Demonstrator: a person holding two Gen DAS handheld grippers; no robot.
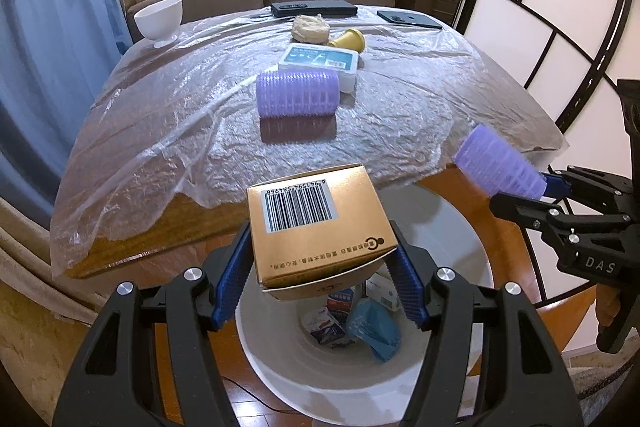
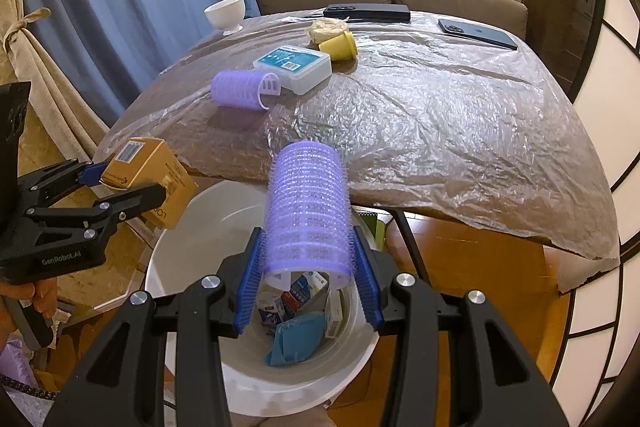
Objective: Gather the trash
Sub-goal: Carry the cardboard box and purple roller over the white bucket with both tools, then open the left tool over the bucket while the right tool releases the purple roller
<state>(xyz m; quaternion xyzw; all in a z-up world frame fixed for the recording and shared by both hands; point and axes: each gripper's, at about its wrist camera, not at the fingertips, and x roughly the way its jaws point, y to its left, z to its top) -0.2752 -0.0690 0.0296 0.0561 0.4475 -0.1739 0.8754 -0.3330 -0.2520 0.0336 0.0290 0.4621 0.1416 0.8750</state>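
**Box and roller held over white bin**

White bin [image 1: 452,239] on floor just below table edge, already holding blue crumpled wrapper [image 1: 374,323], small printed cartons and packets [image 1: 326,321]. White bowl [image 1: 159,16] upright at far left of table [image 1: 120,251], contents not visible. Yellow cup [image 1: 349,39] tipped on its side beside beige wad [image 1: 309,28]. White lidded case [image 1: 318,63] closed, second purple roller [image 1: 298,94] lying just in front of it, touching or nearly so.

Left gripper [image 1: 320,267] clamped on gold box [image 1: 316,227], barcode face up, box tilted, above bin mouth. Right gripper [image 2: 308,275] clamped on purple hair roller [image 2: 308,211], bristly, hollow, pointing away from camera, over bin. Clear plastic sheet [image 1: 160,115] covering table, wrinkled.
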